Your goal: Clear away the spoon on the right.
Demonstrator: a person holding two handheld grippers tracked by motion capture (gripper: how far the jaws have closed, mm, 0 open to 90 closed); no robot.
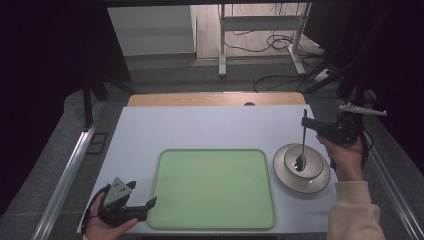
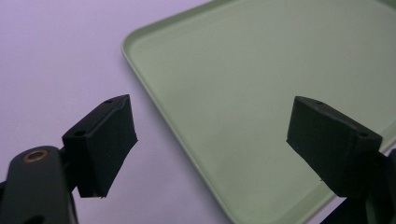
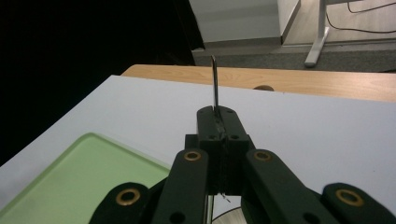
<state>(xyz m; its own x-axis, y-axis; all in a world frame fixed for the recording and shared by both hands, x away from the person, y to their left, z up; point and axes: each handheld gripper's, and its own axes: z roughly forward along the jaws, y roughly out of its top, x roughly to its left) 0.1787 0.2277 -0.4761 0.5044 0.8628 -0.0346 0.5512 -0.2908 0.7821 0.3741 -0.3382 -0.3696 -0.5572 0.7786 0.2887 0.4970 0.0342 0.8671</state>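
A metal spoon [image 1: 303, 142] hangs nearly upright with its bowl down inside a round ceramic dish [image 1: 301, 176] at the table's right. My right gripper [image 1: 306, 121] is shut on the spoon's handle near the top; the handle tip [image 3: 214, 81] pokes up between the closed jaws of my right gripper [image 3: 219, 122]. A light green tray [image 1: 211, 187] lies flat in the middle of the white table. My left gripper [image 1: 148, 209] rests open at the tray's near left corner, and in the left gripper view its gripper [image 2: 212, 140] straddles the tray's rim [image 2: 154, 100] with nothing between.
The white tabletop [image 1: 210, 127] has bare room behind the tray, with a wooden strip [image 1: 215, 99] along its far edge. Beyond it are a desk frame [image 1: 260, 35] and cables on the floor. A metal rail [image 1: 65, 180] runs down the left side.
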